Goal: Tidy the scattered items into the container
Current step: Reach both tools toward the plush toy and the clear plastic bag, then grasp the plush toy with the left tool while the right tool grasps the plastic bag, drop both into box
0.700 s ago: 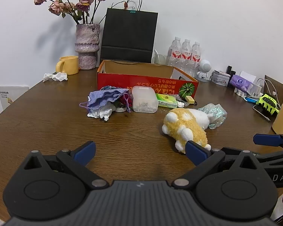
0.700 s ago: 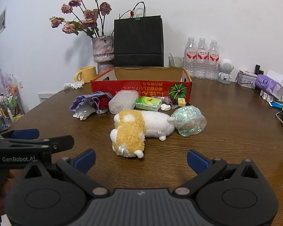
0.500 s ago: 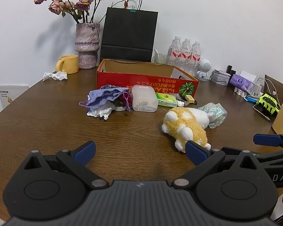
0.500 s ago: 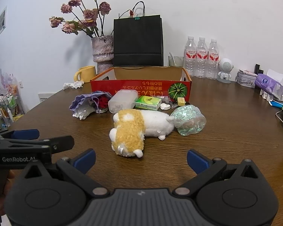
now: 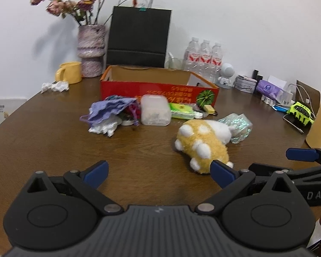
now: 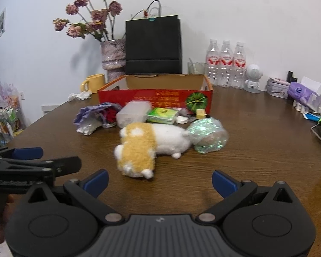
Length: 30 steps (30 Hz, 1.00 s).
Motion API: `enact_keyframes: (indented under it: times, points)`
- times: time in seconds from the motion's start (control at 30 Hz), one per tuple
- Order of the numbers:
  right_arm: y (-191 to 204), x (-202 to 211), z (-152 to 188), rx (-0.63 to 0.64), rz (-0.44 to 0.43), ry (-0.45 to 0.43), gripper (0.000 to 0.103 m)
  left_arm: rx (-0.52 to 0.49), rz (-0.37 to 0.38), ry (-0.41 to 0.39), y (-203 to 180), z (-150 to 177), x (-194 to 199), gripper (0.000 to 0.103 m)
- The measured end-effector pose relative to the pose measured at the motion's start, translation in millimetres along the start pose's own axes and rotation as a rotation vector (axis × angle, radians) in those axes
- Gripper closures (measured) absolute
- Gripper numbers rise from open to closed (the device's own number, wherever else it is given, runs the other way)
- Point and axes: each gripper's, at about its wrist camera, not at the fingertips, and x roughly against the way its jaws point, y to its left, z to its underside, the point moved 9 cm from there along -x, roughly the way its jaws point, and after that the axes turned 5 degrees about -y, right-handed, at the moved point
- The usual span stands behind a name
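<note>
1. On the left of the table (image 6: 256, 128), the purple cloth (image 6: 92, 112) is lying draped over crumpled white paper (image 6: 87, 128) and something red (image 6: 110, 115). A grab there is likely to lift only the cloth and drag the rest across the wood, because the pile is tangled; what the red thing is I cannot tell.
2. The left gripper (image 5: 158, 170) is hovering low over bare wood with its jaws wide apart and nothing between them. Its right fingertip (image 5: 221, 172) is sitting just beside the plush toy (image 5: 203, 143), so a careless push forward is risking nudging the toy away.
3. The clear plastic box (image 6: 133, 113) and green packet (image 6: 162, 115) are lying hard against the front wall of the red cardboard box (image 6: 154, 96), which is standing at the back of the clutter with its top open. Reaching for them is risking a knock against that wall, which could shove the box backward. Its floor is hidden by the wall.
4. The plush toy is lying on its side, touching the shiny crinkled bag (image 6: 207, 136). Being soft, it is liable to sag or slip from a shallow pinch.
5. The right gripper (image 6: 159, 182) is also spread wide and empty, facing the toy. Both grippers are close together, so they are at risk of colliding.
6. The small pieces by the packet are too blurred to name.
</note>
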Motion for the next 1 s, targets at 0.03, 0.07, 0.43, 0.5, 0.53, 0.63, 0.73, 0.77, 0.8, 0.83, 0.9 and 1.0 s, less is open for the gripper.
enact_keyframes:
  times: [0.03,0.07,0.43,0.5,0.53,0.63,0.73,0.77,0.8,0.83,0.9,1.0]
  points:
    - [-6.9,-0.7,-1.3,-0.001,0.008,0.000,0.000,-0.004,0.012,-0.001,-4.1,-2.7,-2.3,0.000]
    - [-13.0,-1.5,-2.3,-0.001,0.017,0.001,0.000,-0.006,0.026,0.002,-8.5,-5.9,-5.3,0.000]
    - [-84.4,-38.5,-23.4,0.045,0.025,0.043,0.001,-0.030,0.010,0.120,-60.4,-17.6,-77.3,0.000]
    - [-91.5,-49.2,-28.0,0.038,-0.001,0.048,0.003,-0.025,-0.019,0.138,-62.4,-14.6,-88.6,0.000]
    - [-95.2,-56.0,-30.8,0.029,-0.016,0.051,0.003,-0.026,-0.034,0.148,-63.0,-12.4,-94.0,0.000]
    - [-101.2,-75.1,-39.1,0.007,-0.062,0.055,0.006,-0.027,-0.065,0.184,-63.1,-5.0,-106.2,0.000]
    - [-102.0,-96.8,-44.9,0.017,-0.088,0.065,0.008,-0.006,-0.094,0.210,-57.8,0.4,-114.9,0.002]
    - [-100.5,-103.4,-45.6,0.026,-0.095,0.071,0.011,-0.005,-0.105,0.212,-56.4,1.2,-117.0,0.003]
    - [-98.3,-109.8,-46.5,0.037,-0.106,0.077,0.015,-0.004,-0.111,0.213,-55.1,1.4,-119.0,0.004]
    - [-95.7,-116.7,-47.2,0.044,-0.119,0.085,0.016,-0.001,-0.114,0.216,-54.2,1.7,-121.0,0.006]
    - [-91.4,-127.3,-46.4,0.052,-0.141,0.101,0.024,0.007,-0.119,0.223,-52.4,3.4,-123.8,0.008]
    - [-86.9,-141.1,-42.5,0.048,-0.168,0.119,0.046,0.014,-0.126,0.235,-47.9,6.1,-127.2,0.014]
